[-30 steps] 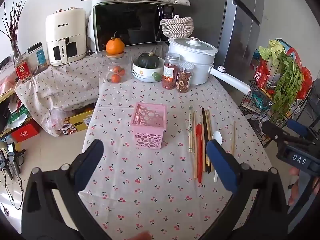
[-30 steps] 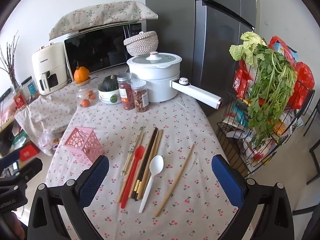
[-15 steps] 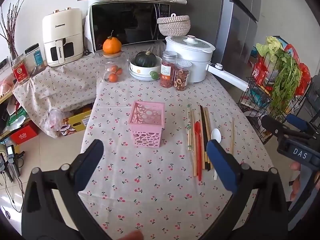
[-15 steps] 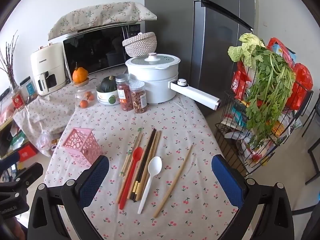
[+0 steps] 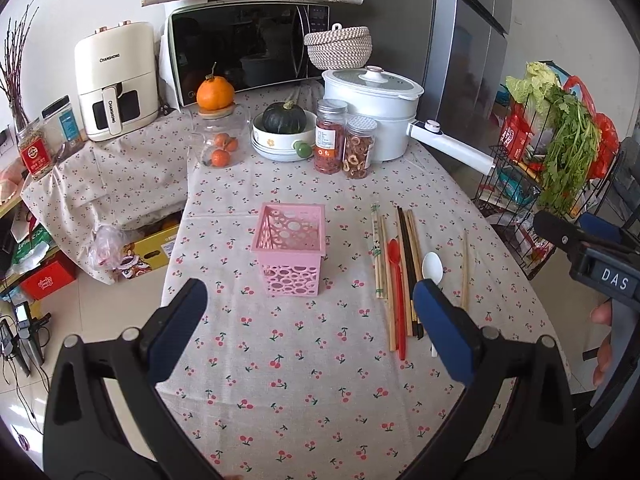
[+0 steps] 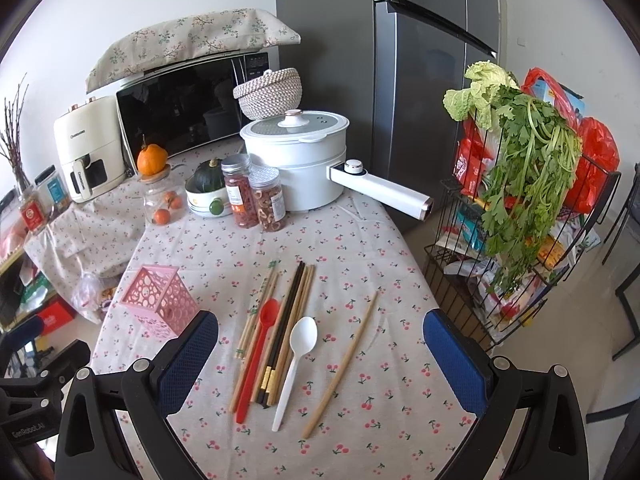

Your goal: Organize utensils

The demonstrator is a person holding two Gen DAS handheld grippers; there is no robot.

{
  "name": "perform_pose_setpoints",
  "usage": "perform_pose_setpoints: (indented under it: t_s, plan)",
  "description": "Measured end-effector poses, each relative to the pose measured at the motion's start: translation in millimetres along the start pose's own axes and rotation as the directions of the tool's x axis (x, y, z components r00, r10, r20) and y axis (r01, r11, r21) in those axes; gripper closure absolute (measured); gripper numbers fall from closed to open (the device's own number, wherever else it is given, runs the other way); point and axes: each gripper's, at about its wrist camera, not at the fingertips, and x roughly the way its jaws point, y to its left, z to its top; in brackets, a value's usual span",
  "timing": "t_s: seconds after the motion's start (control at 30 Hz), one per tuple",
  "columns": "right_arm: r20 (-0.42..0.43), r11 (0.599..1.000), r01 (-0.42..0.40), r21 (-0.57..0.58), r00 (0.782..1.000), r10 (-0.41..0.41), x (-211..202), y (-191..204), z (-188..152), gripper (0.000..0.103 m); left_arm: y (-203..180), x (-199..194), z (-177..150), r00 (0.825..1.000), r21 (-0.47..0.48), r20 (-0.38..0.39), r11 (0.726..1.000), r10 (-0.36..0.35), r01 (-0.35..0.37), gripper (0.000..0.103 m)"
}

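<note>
Utensils [image 6: 280, 344] lie in a row on the table [image 6: 360, 240], toward its right edge, beside the pink holder [image 5: 290, 252]. They look light, stiff, thin; best pinched mid-handle. Left gripper [image 5: 308, 320] and right gripper [image 6: 320, 344] hover with jaws spread, empty.

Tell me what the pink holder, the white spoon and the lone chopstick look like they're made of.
Pink holder: likely moulded plastic, uniform matte pink with punched circular holes. White spoon: probably plastic, smooth, slightly glossy, thin handle. Lone chopstick: looks like bamboo or wood, pale tan and unvarnished.
</note>
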Motion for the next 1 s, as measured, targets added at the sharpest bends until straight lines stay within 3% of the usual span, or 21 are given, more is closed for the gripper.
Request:
perform_pose_setpoints:
  t_s: [0.27,1.0]
  plan:
    - [0.023,0.999,0.027,-0.024,0.999,-0.027,0,5,3,0.0,5,1,6,1.0,-0.005,0.012,1.0,-0.003,0.003,0.001]
    - [0.006,0.999,0.007,-0.037,1.0,-0.007,5,17,5,0.0,3,0,6,1.0,-0.002,0.013,1.0,-0.016,0.016,0.001]
